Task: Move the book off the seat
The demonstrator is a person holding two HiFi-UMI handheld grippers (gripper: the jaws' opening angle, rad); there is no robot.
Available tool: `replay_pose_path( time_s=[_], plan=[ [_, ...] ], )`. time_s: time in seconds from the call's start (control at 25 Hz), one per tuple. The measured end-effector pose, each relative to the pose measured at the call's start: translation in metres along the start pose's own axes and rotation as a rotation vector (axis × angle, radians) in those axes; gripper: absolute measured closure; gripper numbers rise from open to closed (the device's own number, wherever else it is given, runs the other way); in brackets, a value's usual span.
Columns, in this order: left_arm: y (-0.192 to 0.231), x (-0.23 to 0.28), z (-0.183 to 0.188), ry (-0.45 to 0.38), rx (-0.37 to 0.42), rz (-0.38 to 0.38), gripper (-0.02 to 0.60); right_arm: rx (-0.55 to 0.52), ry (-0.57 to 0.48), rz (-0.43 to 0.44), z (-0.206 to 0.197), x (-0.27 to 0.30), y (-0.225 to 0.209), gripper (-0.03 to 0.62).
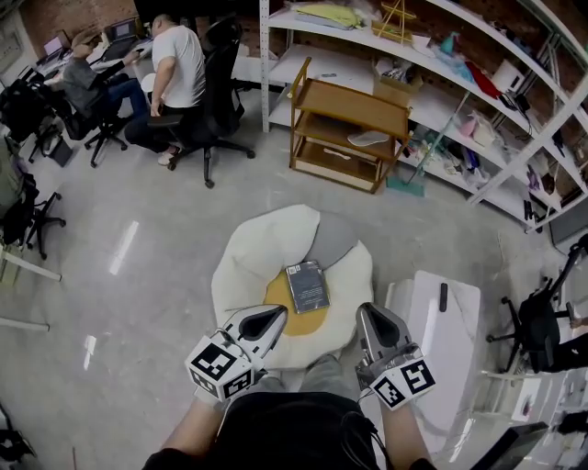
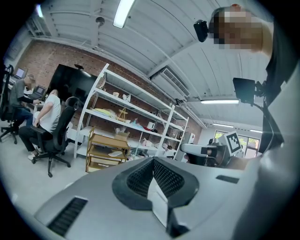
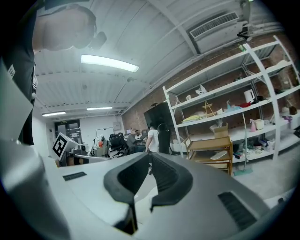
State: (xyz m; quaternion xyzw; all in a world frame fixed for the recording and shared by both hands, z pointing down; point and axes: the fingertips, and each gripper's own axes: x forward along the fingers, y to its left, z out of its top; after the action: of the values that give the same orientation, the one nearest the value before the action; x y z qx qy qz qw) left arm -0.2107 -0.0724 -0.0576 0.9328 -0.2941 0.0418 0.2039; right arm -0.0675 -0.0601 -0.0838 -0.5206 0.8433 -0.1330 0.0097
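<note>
Dark grey book (image 1: 307,285) on the yolk-yellow middle of a cream-white seat (image 1: 253,252), pale grey left gripper (image 1: 274,317) and right gripper (image 1: 370,314) with black-and-white square-patterned cubes (image 1: 220,365), tan wooden cart (image 1: 349,110), white shelves (image 1: 322,62), red-brown brick wall (image 1: 69,14), black chairs (image 1: 219,96), grey floor (image 1: 147,266).
</note>
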Motion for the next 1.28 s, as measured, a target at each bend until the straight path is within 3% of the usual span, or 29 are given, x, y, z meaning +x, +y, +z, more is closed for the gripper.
replay_pose_path(
  time_s=[0.24,0.52,0.96,1.28],
  plan=[
    [0.006,0.035,-0.019,0.046,-0.04,0.046,0.578,0.031,0.061,0.065,-0.011,0.016,-0.031,0.579],
    [0.03,0.066,-0.061,0.125,-0.104,0.128,0.576,0.093,0.159,0.117,-0.056,0.041,-0.071,0.577],
    [0.06,0.094,-0.181,0.26,-0.231,0.253,0.545,0.158,0.351,0.139,-0.183,0.052,-0.148,0.57],
    [0.085,0.116,-0.252,0.319,-0.328,0.301,0.485,0.24,0.514,0.138,-0.281,0.064,-0.184,0.524]
  ],
)
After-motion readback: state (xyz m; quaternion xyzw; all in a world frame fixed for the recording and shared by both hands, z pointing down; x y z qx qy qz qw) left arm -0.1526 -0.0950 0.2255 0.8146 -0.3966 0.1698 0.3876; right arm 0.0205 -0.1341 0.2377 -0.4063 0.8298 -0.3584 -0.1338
